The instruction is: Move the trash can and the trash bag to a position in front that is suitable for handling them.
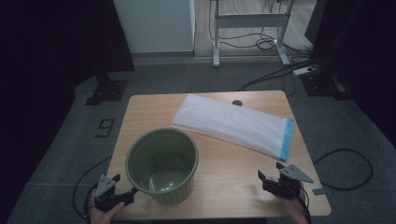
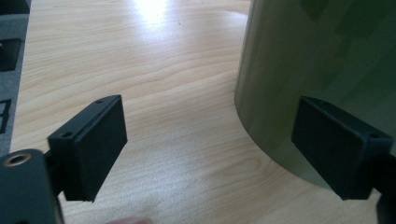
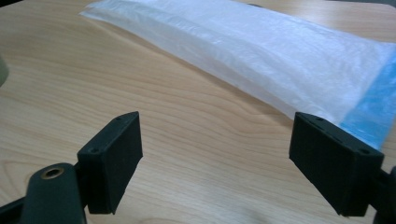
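Both of your tools sit at the near edge of the wooden table, each with jaws spread wide and nothing between them. Your left gripper is just beside the green bin; in the left gripper view the bin's ribless outer wall rises ahead and to the right of the jaws, with the right-hand jaw close against it, though contact cannot be confirmed. Your right gripper faces the folded white plastic bag, which lies ahead of it and well apart. The bag's long axis runs obliquely across that tool's line of sight, from far left to near right, and its blue-banded end is the part nearest the right-hand jaw. Judged from this layout, the right gripper is the nearer one for taking up the bag, and the blue end is the shortest reach; the left is placed to steady the bin.
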Demonstrator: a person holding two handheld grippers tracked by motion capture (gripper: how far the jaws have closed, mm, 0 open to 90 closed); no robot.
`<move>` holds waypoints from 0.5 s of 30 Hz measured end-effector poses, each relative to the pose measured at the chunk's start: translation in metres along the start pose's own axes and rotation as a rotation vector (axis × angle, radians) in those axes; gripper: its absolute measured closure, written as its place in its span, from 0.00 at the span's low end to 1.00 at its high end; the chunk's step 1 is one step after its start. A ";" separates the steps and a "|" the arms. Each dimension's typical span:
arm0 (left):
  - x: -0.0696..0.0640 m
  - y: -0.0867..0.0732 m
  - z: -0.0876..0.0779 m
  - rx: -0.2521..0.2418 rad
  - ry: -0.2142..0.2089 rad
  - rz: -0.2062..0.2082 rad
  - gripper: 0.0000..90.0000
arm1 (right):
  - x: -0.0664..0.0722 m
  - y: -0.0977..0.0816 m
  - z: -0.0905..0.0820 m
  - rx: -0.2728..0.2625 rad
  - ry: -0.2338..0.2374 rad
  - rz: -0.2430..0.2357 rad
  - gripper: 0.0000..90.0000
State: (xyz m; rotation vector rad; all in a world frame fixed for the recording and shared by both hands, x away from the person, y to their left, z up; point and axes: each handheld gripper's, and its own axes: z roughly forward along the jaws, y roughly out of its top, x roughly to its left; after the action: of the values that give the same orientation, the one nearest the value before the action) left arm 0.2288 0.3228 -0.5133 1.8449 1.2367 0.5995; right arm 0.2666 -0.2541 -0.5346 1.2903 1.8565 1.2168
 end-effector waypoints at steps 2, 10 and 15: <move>0.001 0.000 -0.003 -0.008 -0.001 0.001 0.11 | -0.005 -0.001 -0.001 -0.005 -0.005 0.025 0.20; -0.003 0.000 -0.023 -0.078 -0.093 0.034 0.14 | -0.012 -0.005 -0.001 0.007 -0.012 0.043 0.22; -0.014 0.001 -0.026 -0.079 -0.190 0.097 0.15 | -0.010 -0.005 0.000 0.020 -0.007 0.026 0.22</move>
State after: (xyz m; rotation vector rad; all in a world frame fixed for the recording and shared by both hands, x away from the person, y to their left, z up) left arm 0.2043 0.3196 -0.4979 1.8571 0.9908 0.5050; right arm 0.2683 -0.2637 -0.5399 1.3314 1.8567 1.2091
